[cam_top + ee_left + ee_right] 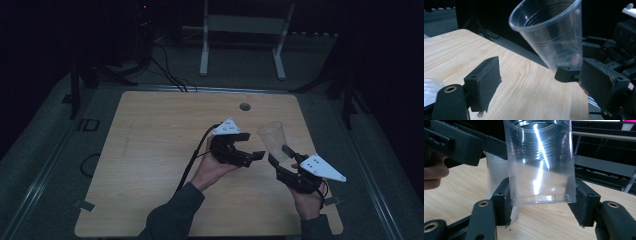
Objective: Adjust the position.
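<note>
A clear plastic cup (272, 139) stands upright, raised above the wooden table (155, 150), with my right gripper (279, 159) shut on its base. In the right gripper view the two pads press on the bottom of the cup (540, 165) from both sides, my right gripper (542, 200) pointing up. My left gripper (252, 146) hovers just left of the cup, open, with nothing between its pads. The left gripper view shows the cup (551, 32) tilted ahead of the wide-apart jaws of my left gripper (544, 77). A translucent white thing (496, 175) sits behind the cup; what it is I cannot tell.
The table has a round hole (245, 106) near its far edge. Beyond that edge a white frame (240, 30) and black cables (165, 67) lie on the grey floor. The room is dark. Bare wood spreads across the table's left half.
</note>
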`<state>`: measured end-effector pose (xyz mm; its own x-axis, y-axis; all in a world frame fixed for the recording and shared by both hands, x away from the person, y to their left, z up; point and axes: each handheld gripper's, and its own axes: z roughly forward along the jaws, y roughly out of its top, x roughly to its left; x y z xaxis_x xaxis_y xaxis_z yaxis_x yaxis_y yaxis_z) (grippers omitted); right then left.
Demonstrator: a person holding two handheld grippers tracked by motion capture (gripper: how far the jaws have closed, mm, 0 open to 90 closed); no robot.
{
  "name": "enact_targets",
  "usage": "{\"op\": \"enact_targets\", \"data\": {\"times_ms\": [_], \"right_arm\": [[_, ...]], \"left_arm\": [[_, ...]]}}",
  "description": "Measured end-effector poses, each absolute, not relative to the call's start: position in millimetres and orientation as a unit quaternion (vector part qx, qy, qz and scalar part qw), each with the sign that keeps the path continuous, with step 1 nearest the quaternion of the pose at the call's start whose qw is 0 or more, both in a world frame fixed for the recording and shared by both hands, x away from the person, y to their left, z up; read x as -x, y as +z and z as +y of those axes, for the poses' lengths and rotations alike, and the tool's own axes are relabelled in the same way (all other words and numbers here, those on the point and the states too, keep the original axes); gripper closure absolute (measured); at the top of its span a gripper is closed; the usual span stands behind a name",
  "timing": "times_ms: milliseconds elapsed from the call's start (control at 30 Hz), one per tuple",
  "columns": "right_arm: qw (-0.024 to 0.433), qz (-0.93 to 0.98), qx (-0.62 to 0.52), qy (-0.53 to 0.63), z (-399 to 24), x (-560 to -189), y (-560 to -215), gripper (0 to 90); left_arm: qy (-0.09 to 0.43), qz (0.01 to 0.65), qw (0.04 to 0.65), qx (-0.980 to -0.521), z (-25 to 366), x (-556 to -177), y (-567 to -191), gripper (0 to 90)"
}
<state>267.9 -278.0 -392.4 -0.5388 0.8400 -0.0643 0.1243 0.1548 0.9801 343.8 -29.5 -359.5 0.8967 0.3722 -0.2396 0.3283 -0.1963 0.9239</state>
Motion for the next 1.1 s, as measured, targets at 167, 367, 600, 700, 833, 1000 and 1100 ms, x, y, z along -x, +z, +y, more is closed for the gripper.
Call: {"op": "enact_targets", "data": {"times_ms": [167,367,600,700,833,1000,1100], "right_arm": [[0.328,0.684,-0.349,0.55,-277,-267,-392,41.9],[0.333,0.677,-0.352,0.555,-278,-265,-392,41.9],[0.331,0.677,-0.353,0.555,-277,-264,-395,41.8],[0.332,0.677,-0.35,0.556,-275,-263,-395,41.9],[0.332,0.676,-0.348,0.557,-275,-263,-395,41.9],[0.33,0.676,-0.348,0.558,-274,-263,-396,41.8],[0.33,0.677,-0.346,0.56,-273,-262,-396,41.9]], "left_arm": [[0.014,0.224,0.596,-0.771,-36,-344,-357,16.5],[0.014,0.222,0.597,-0.771,-42,-343,-356,16.5],[0.007,0.222,0.603,-0.766,-46,-343,-356,15.7],[0.002,0.223,0.605,-0.764,-47,-345,-357,15.7],[-0.003,0.222,0.607,-0.763,-49,-344,-357,15.5],[-0.007,0.223,0.612,-0.759,-52,-344,-357,15.2],[-0.01,0.223,0.615,-0.756,-53,-344,-356,15.2]]}}
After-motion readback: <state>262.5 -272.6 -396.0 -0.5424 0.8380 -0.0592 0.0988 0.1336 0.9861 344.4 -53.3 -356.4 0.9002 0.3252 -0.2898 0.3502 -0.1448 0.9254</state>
